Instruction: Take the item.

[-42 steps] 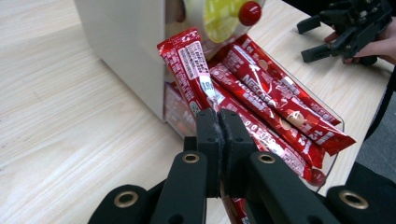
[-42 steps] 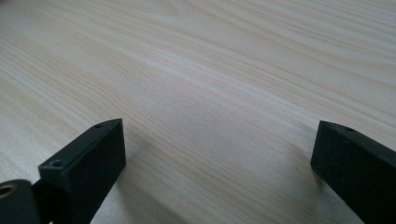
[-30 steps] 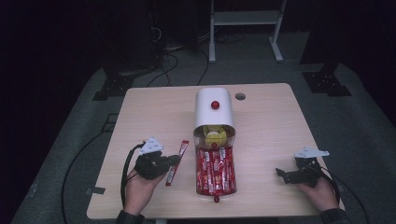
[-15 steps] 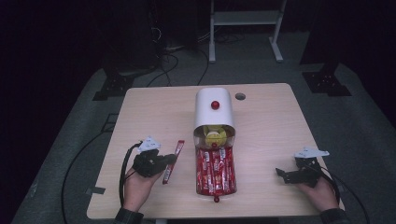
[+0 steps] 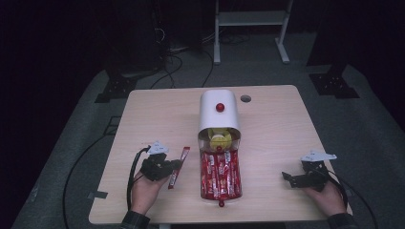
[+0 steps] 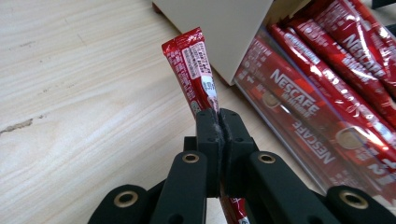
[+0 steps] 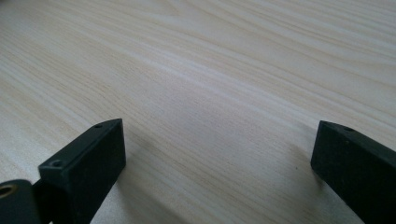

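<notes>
Pale wooden table: white domed dispenser, clear tray of red "NESCAFE" sticks. Left gripper clamped on one red stick sachet, left of tray. Right gripper: jaws apart, near right.

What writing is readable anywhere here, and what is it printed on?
"NESCAFE": white letters on the red sachets lying in the clear tray, readable on at least two of them.
Small white print panel on the red stick sachet gripped by the left gripper: too small to read.
Sachets in the high view: lettering too blurred to read.
</notes>
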A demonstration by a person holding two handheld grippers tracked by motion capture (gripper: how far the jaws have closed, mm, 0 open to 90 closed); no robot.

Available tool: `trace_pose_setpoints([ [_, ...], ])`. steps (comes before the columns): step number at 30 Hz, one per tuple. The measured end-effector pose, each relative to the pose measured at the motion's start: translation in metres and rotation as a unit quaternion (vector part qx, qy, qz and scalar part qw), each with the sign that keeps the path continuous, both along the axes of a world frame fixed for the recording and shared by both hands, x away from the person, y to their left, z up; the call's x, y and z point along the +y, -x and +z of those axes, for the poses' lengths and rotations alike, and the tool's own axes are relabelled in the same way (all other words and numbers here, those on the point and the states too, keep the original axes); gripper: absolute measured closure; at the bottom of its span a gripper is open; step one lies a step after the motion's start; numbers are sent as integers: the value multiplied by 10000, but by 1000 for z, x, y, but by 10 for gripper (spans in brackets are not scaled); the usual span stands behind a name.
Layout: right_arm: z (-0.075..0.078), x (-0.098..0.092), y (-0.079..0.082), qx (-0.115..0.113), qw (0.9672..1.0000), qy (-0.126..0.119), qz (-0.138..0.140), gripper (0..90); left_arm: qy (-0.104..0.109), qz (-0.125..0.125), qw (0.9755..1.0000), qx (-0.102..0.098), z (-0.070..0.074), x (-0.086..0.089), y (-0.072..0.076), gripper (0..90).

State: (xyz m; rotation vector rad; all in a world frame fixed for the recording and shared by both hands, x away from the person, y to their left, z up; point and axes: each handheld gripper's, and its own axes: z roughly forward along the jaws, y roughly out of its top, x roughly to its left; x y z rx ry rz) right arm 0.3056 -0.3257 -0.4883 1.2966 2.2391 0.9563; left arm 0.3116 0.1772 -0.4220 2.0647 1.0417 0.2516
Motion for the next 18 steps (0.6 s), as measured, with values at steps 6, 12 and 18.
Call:
trace_pose_setpoints([
  [6, 0, 0, 0, 1, 10000, -8, -4, 24, -90, -12, 9999, 130, -12, -4, -5, 880],
  [12, 0, 0, 0, 4, 10000, -8, -5, 24, -216, 37, 9993, 290, -24, -7, -11, 878],
  [18, 0, 0, 0, 4, 10000, -9, -5, 24, -299, 20, 9988, 388, -31, -8, -13, 875],
])
